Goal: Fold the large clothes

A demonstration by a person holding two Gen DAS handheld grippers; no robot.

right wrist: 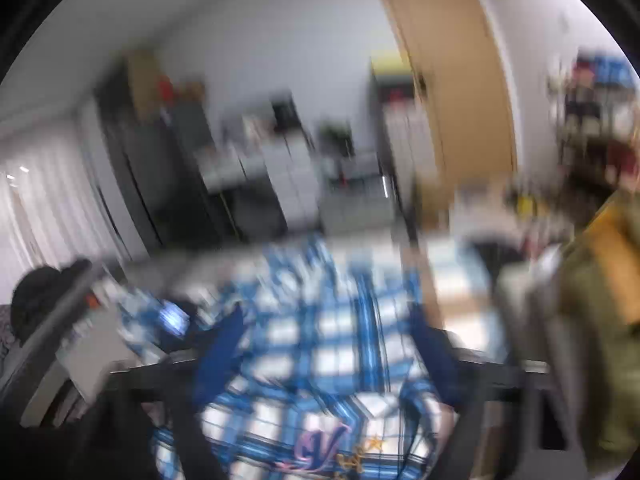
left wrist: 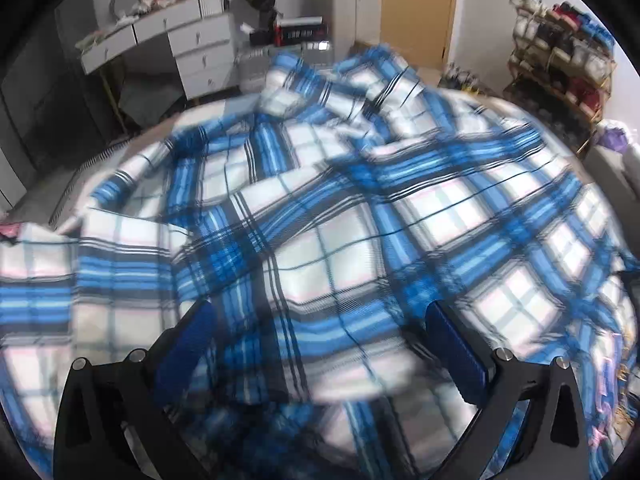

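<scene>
A large blue, white and black plaid garment (left wrist: 320, 208) lies rumpled over the bed and fills most of the left wrist view. My left gripper (left wrist: 320, 312) hangs just above it, its blue-padded jaws wide apart and holding nothing. The right wrist view is heavily blurred. The same plaid cloth (right wrist: 320, 360) shows there, with an embroidered pink logo near the bottom. My right gripper (right wrist: 328, 320) has its blue jaws apart, and the cloth lies between and below them. I cannot tell whether they touch it.
A white dresser with drawers (left wrist: 180, 40) stands behind the bed at the left. A shoe rack (left wrist: 560, 68) stands at the right. A tan door (right wrist: 452, 80) is at the back. A dark capped object (right wrist: 44, 296) sits at the left.
</scene>
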